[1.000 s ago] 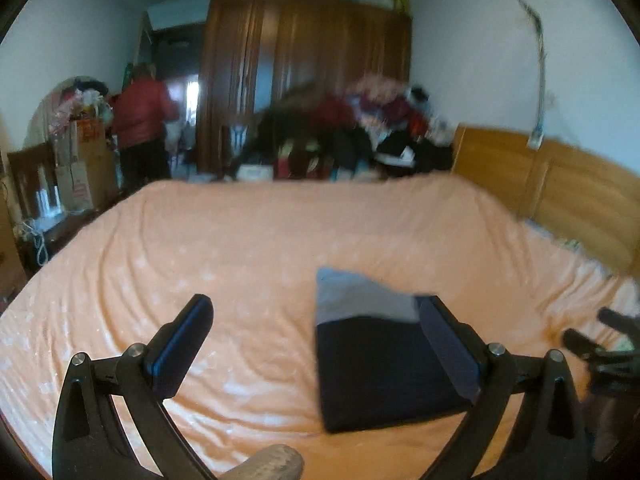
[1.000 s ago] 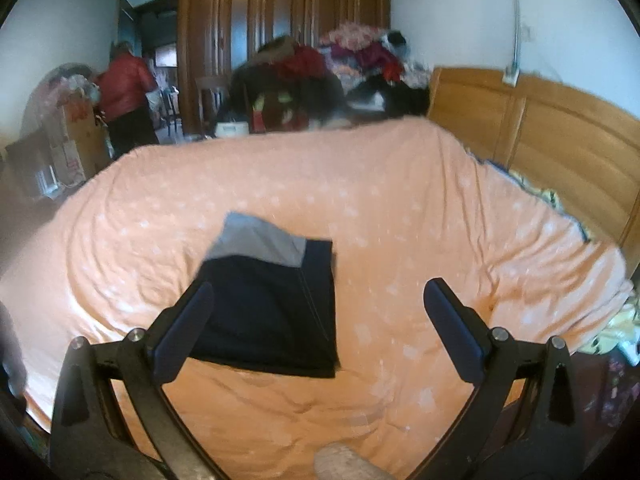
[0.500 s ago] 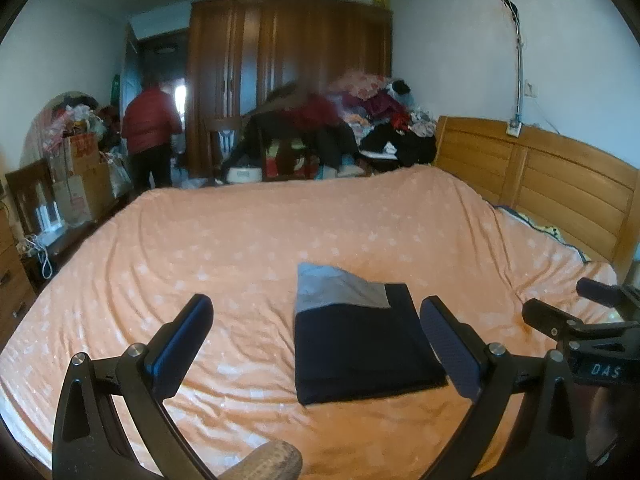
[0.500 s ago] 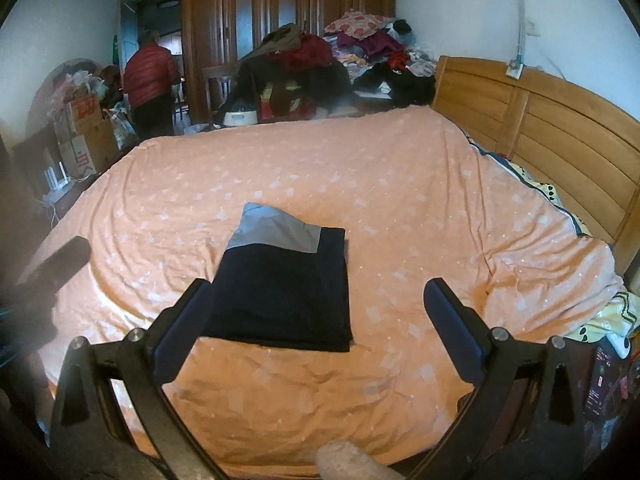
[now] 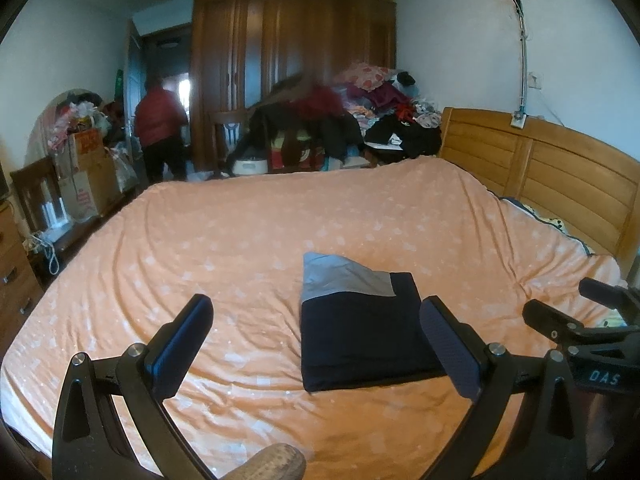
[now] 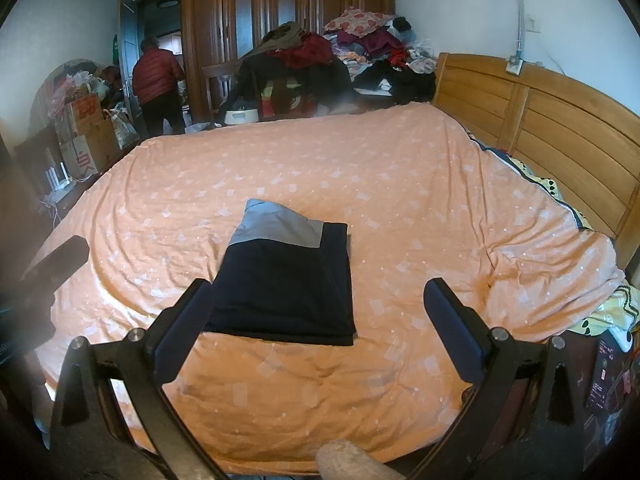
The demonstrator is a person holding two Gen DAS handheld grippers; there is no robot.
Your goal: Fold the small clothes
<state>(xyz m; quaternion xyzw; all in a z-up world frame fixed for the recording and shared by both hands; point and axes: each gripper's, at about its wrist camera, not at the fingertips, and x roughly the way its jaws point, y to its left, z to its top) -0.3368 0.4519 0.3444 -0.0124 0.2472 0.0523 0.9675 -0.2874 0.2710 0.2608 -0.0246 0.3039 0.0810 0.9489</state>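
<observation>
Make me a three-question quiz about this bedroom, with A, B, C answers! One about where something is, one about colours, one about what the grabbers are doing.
1. Where does the folded garment lie?
A. On the orange bedspread
B. On the wooden headboard
C. Inside the wardrobe

2. Which colours does the folded garment show?
A. Red and white
B. Dark navy and grey
C. Green and yellow

3. What state are the left gripper and the right gripper in?
A. Both shut on the garment
B. One open, one shut
C. Both open, holding nothing

Answers:
1. A, the garment rests flat on the bedspread, well away from the headboard.
2. B, a dark navy body with a grey band at its far end.
3. C, each gripper's fingers stand wide apart with nothing between them.
</observation>
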